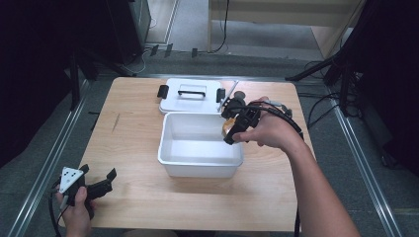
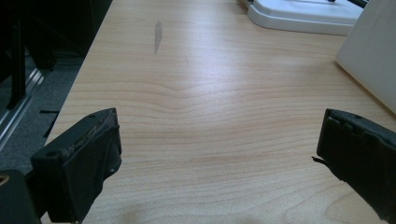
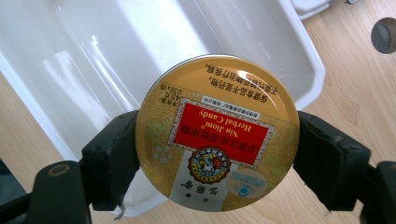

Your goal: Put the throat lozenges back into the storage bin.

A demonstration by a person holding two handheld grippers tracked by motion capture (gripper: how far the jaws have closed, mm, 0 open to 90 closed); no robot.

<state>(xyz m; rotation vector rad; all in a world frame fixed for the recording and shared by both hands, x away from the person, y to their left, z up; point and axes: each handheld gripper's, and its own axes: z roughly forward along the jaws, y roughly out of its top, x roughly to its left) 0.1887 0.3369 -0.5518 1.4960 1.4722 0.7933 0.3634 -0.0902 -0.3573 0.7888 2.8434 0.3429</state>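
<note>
Currently your right gripper point(image 3: 217, 154) clamps the tin point(image 3: 217, 133) over the tub's point(image 1: 200, 165) right rim; your left gripper point(image 1: 96, 185), jaws wide and empty, rests at the table's point(image 1: 133, 133) near-left corner.

My left tool point(image 1: 97, 185) is black, with a grey three-cornered plate on top and a black cable looping off it. My right tool point(image 1: 232, 129) is black too, trailing black cables. Both forearms are bare, no sleeves.

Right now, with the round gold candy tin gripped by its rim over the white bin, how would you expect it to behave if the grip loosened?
The candy tin looks rigid, so it should not flex. Its glossy rim could slip between the right gripper's fingers. Being round, it may roll if it lands on edge in the white bin.
</note>
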